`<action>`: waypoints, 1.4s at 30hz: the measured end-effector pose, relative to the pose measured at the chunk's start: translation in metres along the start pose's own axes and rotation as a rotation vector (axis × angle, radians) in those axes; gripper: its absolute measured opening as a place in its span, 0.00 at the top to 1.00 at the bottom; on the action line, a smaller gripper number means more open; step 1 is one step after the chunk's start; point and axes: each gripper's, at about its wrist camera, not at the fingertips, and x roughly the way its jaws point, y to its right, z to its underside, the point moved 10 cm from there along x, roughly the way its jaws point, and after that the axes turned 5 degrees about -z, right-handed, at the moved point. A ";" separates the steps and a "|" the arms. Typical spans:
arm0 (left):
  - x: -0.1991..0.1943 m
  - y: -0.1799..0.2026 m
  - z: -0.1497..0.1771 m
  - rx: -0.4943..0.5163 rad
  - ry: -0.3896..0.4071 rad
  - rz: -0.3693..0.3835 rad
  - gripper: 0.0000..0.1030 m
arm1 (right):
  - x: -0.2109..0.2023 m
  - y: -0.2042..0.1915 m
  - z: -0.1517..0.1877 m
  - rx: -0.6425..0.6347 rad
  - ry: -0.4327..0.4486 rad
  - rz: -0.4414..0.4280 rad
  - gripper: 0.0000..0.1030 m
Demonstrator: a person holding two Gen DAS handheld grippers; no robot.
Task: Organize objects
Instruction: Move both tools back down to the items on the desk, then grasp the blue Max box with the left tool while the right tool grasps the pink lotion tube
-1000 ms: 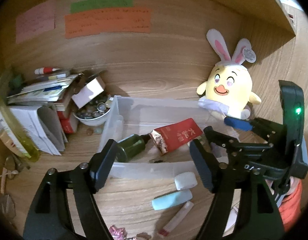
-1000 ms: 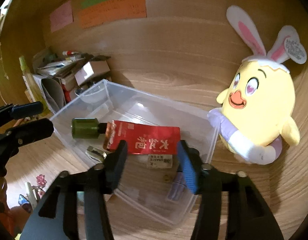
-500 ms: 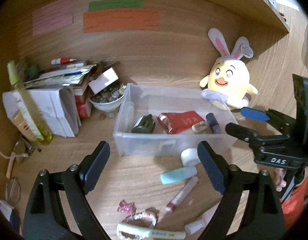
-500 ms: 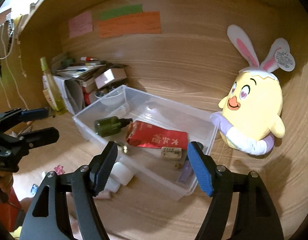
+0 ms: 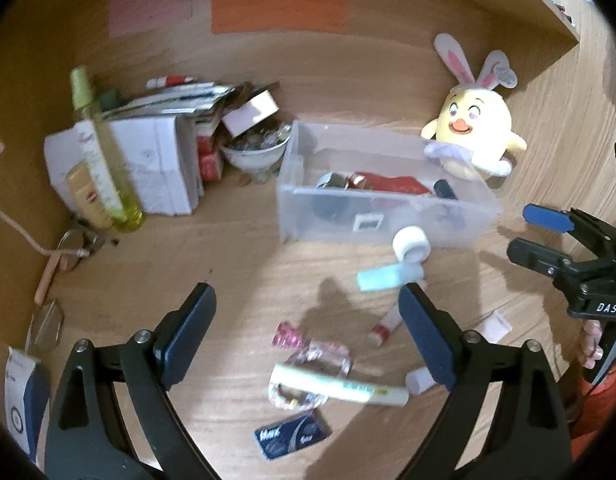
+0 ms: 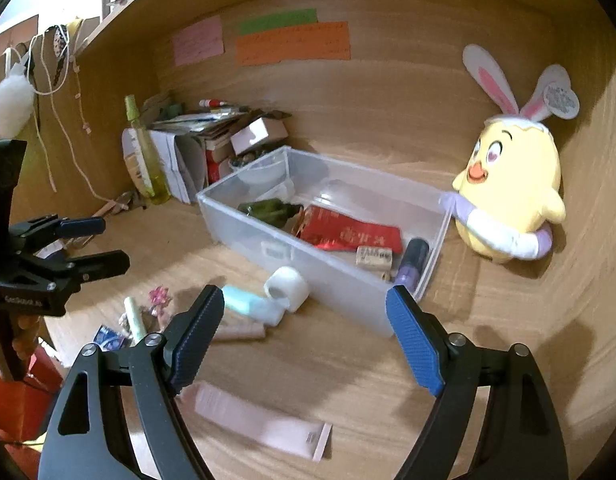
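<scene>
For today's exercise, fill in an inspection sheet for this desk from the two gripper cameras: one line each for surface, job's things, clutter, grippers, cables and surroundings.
Surface: wooden desk, strewn with small items.
Job's things: clear bin holds a green bottle, a red packet and a purple tube; outside it, touching its front wall, a white tape roll; a pale blue tube lies by the roll.
Clutter: paper stack, bowl of trinkets, yellow spray bottle, eyeglasses, blue card.
Grippers: left gripper open, empty; right gripper open, empty.
Cables: beige cord at the left edge.
Surroundings: wood back panel with sticky notes; chick plush beside the bin.
</scene>
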 end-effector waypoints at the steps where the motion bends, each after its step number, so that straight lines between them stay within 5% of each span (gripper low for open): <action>1: 0.000 -0.002 0.004 -0.002 -0.006 -0.003 0.09 | 0.000 -0.001 0.003 -0.001 -0.006 -0.003 0.21; 25: 0.009 -0.026 0.104 -0.055 -0.200 -0.029 0.09 | 0.050 -0.063 0.094 -0.115 -0.268 -0.111 0.21; 35: 0.017 -0.019 0.116 -0.012 -0.191 -0.064 0.09 | 0.072 -0.081 0.100 -0.216 -0.315 -0.099 0.21; 38: 0.016 -0.020 0.116 -0.017 -0.175 -0.057 0.09 | 0.073 -0.083 0.099 -0.218 -0.313 -0.113 0.25; 42: 0.014 -0.023 0.114 -0.041 -0.151 -0.044 0.20 | 0.072 -0.087 0.099 -0.208 -0.308 -0.138 0.43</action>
